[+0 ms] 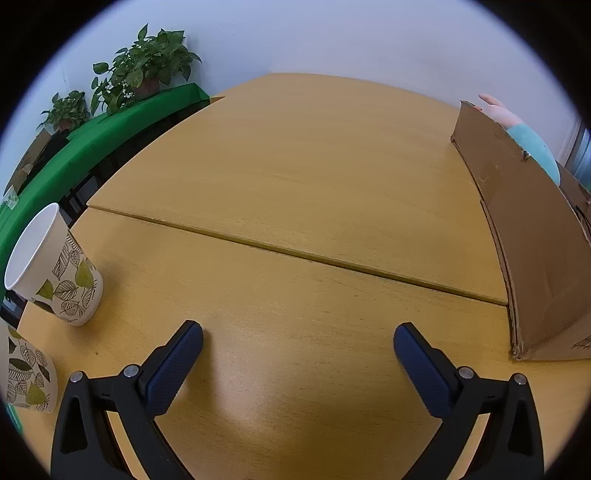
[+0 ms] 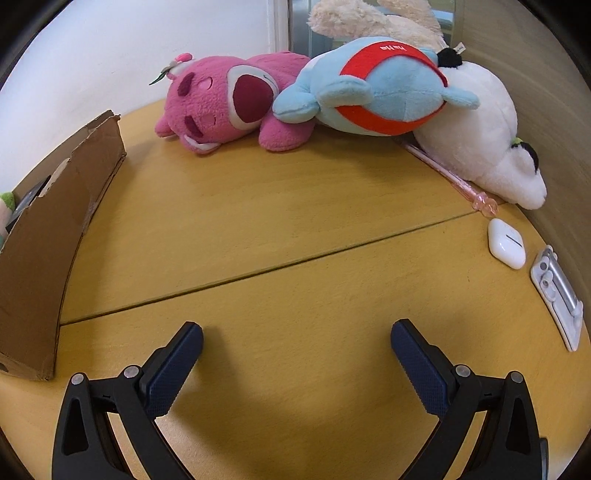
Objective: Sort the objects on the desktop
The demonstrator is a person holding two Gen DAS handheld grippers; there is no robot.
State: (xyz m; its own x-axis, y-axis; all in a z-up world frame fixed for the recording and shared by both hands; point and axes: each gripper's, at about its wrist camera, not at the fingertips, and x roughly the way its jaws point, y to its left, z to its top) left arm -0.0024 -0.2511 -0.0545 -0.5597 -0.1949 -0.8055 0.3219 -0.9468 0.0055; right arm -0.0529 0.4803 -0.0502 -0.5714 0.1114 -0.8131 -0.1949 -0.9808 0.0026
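Note:
My left gripper [image 1: 297, 341] is open and empty over the bare wooden table [image 1: 295, 177]. Two leaf-patterned paper cups stand at its left: one upright [image 1: 55, 269], another [image 1: 27, 373] at the frame edge. A cardboard box [image 1: 532, 236] stands to its right. My right gripper [image 2: 295, 341] is open and empty above the table. Ahead of it lie a pink plush [image 2: 225, 103], a blue and red plush [image 2: 376, 85] and a white plush [image 2: 480, 129]. The cardboard box [image 2: 48, 236] is at its left.
A pink pen [image 2: 454, 181], a white earbud case [image 2: 506, 247] and a white and silver flat device [image 2: 557, 295] lie at the right. A cream plush [image 2: 369, 18] sits behind. A green bench [image 1: 110, 129] with potted plants [image 1: 147, 66] stands far left. A plush [image 1: 524, 136] shows above the box.

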